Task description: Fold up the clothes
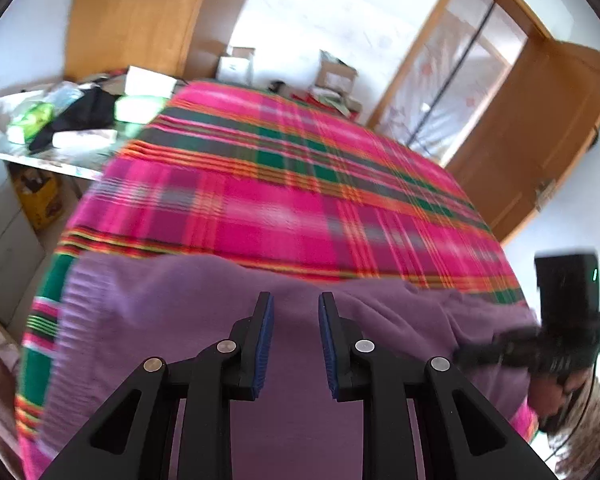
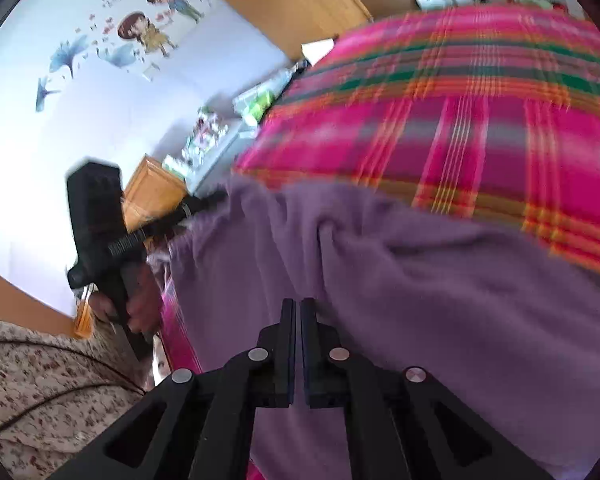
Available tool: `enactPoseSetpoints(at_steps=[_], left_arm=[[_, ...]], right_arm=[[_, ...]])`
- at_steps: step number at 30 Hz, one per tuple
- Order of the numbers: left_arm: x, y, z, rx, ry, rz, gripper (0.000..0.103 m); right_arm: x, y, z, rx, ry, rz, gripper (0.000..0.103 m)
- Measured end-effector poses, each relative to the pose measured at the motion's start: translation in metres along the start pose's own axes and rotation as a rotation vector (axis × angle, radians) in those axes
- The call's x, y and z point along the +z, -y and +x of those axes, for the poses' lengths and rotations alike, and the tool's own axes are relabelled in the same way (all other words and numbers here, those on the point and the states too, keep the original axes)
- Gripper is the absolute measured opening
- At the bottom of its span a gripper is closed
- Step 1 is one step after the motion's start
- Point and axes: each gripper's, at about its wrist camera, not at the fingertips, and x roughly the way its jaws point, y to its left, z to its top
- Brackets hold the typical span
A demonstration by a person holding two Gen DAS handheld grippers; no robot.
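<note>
A purple garment [image 1: 204, 320] lies spread on the near part of a bed covered with a pink, green and orange plaid blanket [image 1: 284, 184]. My left gripper [image 1: 296, 300] hovers over the garment's middle, its blue pads [image 1: 265, 340] apart with only flat cloth showing beneath the gap. In the right wrist view the left gripper [image 2: 214, 202] reaches the garment's [image 2: 440, 300] left edge. My right gripper [image 2: 299, 305] is shut, and folds in the cloth run to its tips. From the left wrist view, the right gripper [image 1: 466, 356] sits at the garment's right edge.
A cluttered side table [image 1: 40, 160] with bags and boxes stands left of the bed. Cardboard boxes [image 1: 336, 72] sit beyond the far end. A wooden door [image 1: 540, 140] stands at the right. The person's hand [image 2: 140, 304] and floral sleeve [image 2: 40, 380] are at the bed's near edge.
</note>
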Motion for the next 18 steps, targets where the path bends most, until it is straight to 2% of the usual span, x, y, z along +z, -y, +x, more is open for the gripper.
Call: enactPoseSetpoints(at_steps=[3,5,7,9,14,18], left_arm=[[-0.004,0.005,0.005,-0.011,-0.019,0.015,0.023],[-0.004,0.006,0.007,-0.015,-0.024,0.013,0.024],[-0.003,0.005,0.010,-0.013,-0.031,0.008,0.024],[-0.004,0.005,0.010,-0.012,-0.037,0.009,0.024],[-0.005,0.005,0.015,-0.014,-0.061,0.003,0.024],[-0.005,0.006,0.018,-0.019,-0.079,0.000,0.024]], right_arm=[[0.011,0.008,-0.011,-0.049,0.048,0.016,0.012],[0.017,0.016,-0.009,-0.085,0.037,0.022,0.021],[0.019,0.029,0.000,-0.100,0.004,0.065,0.022],[0.017,0.042,0.008,-0.048,-0.028,0.130,0.022],[0.006,0.045,0.012,0.086,-0.077,0.172,0.023],[-0.002,0.042,0.018,0.141,-0.110,0.200,0.031]])
